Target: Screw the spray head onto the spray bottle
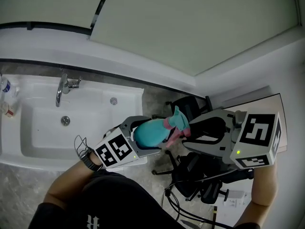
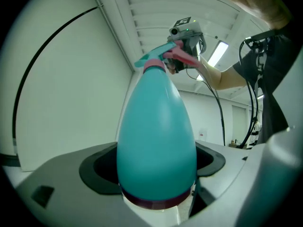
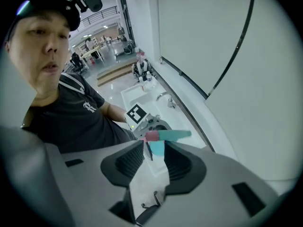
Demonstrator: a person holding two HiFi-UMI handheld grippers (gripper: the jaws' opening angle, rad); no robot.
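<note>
Left gripper point(image 1: 142, 137) clamps the spray bottle point(image 1: 151, 132) base at head-view centre, right gripper point(image 1: 185, 133) pinches the spray head point(image 1: 175, 122) at the bottle's 2 o'clock end; align axes, twist head only, don't cross-thread.

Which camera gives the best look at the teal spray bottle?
Left gripper view: the spray bottle fills it, base to neck. The head view shows its body small and partly covered; the right gripper view shows at most a teal sliver.
</note>
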